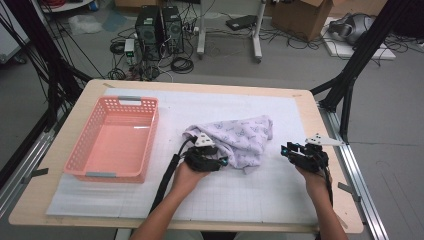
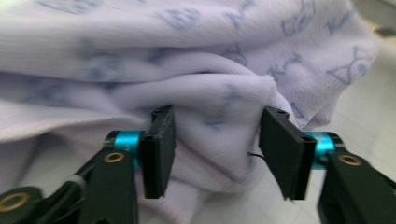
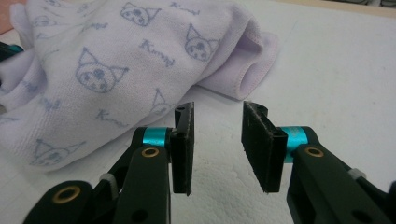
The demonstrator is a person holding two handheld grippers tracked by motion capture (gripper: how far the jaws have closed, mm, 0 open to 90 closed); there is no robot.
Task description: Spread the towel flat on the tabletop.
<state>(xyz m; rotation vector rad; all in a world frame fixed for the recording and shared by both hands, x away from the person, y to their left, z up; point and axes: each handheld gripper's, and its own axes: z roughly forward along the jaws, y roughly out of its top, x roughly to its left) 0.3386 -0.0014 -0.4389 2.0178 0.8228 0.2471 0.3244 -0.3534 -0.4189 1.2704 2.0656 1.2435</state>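
Lilac printed cloth [image 1: 239,140] bunched mid-table, fold between left gripper's [image 2: 215,149] parted jaws, right gripper [image 3: 217,140] agape, empty, just beside its edge.

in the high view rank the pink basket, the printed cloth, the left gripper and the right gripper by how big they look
1. pink basket, clearly the largest.
2. printed cloth, bunched up, so it covers less than it would spread out.
3. left gripper and right gripper: they look about alike, so no ranking between them.
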